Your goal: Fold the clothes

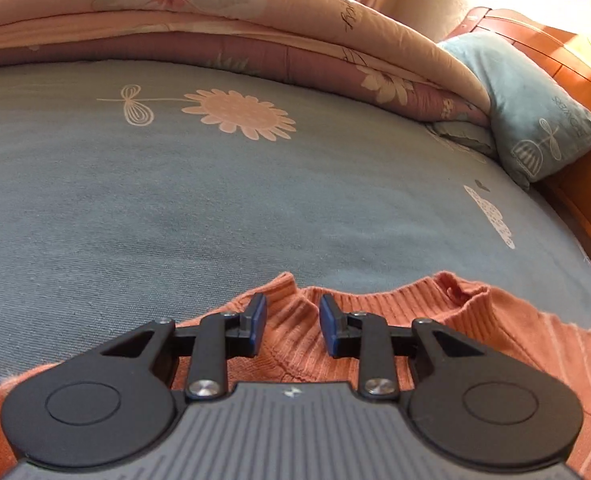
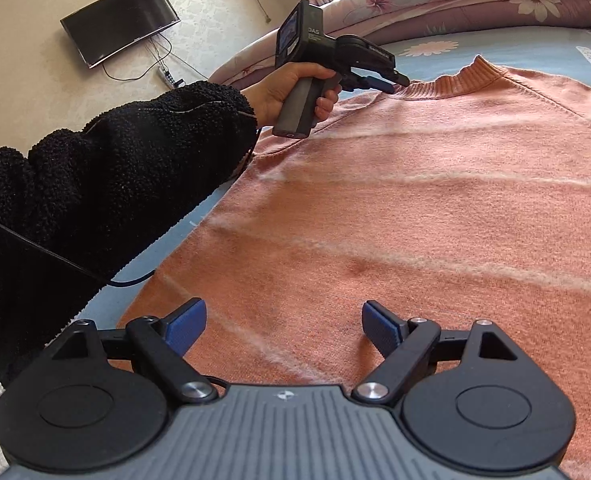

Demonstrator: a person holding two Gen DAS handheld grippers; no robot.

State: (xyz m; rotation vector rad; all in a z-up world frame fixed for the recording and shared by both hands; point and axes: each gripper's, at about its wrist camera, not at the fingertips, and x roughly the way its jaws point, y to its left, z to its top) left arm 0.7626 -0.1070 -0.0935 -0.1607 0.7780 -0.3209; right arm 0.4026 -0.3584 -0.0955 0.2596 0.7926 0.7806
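On the bed (image 1: 175, 200), under its blue flower-printed sheet, an orange knit sweater (image 2: 415, 208) with pale fuzzy stripes lay spread flat, collar toward the rolled floral quilt (image 1: 215, 20) and the blue pillow (image 1: 535, 112) at the headboard. The left gripper (image 1: 291, 326), held in the hand (image 2: 295, 92) of a person in a black fleece sleeve (image 2: 115, 168), hovered at the ribbed neckline near the shoulder; its blue pads stood a little apart with a ridge of collar between them, and no pad looked to be pressing on the knit. The right gripper (image 2: 283, 330) hung over the lower body of the sweater with its fingers spread wide and nothing between them. To my eye the fold had not begun, since no edge was lifted anywhere. The risk, as I judged it, lay at the collar: the ribbing was bunched there, so a pinch might catch only the top layer, or too thin a bite, and the knit could slip out once lifted. The other gripper sat over flat cloth away from any hem, where closing would likely gather a pucker, not an edge, and drag the sweater askew on the sheet. A black cable (image 2: 55, 256) trailing by the sleeve could also snag the fabric.
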